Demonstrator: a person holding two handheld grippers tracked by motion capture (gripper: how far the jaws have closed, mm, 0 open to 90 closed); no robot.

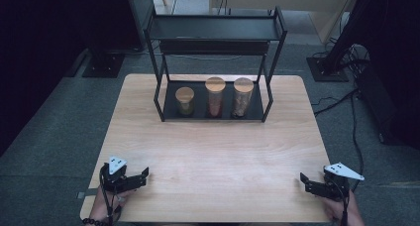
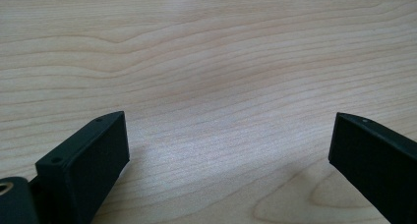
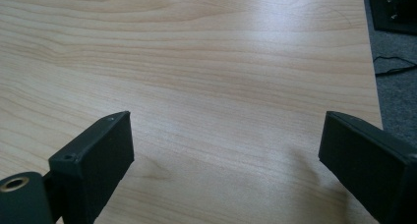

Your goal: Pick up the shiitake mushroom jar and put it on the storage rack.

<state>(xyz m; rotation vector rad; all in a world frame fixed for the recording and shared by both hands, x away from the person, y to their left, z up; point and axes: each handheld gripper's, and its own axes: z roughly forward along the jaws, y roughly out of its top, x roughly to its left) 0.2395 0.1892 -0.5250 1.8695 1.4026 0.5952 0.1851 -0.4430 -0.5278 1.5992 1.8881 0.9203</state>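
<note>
Here, two hand-held grippers sit at the near corners of a pale wooden table (image 1: 208, 151): the left gripper (image 1: 143, 175) just inside the left edge, the right gripper (image 1: 303, 180) by the right edge, both with jaws spread wide and nothing between them. A broad stretch of bare wood separates them from three cork-lidded jars (image 1: 215, 97), lined up on the bottom tier of a black shelf rack (image 1: 215, 30) at the far side. Grey carpet (image 1: 54, 132) and trailing cables (image 1: 354, 117) surround the table.
</note>
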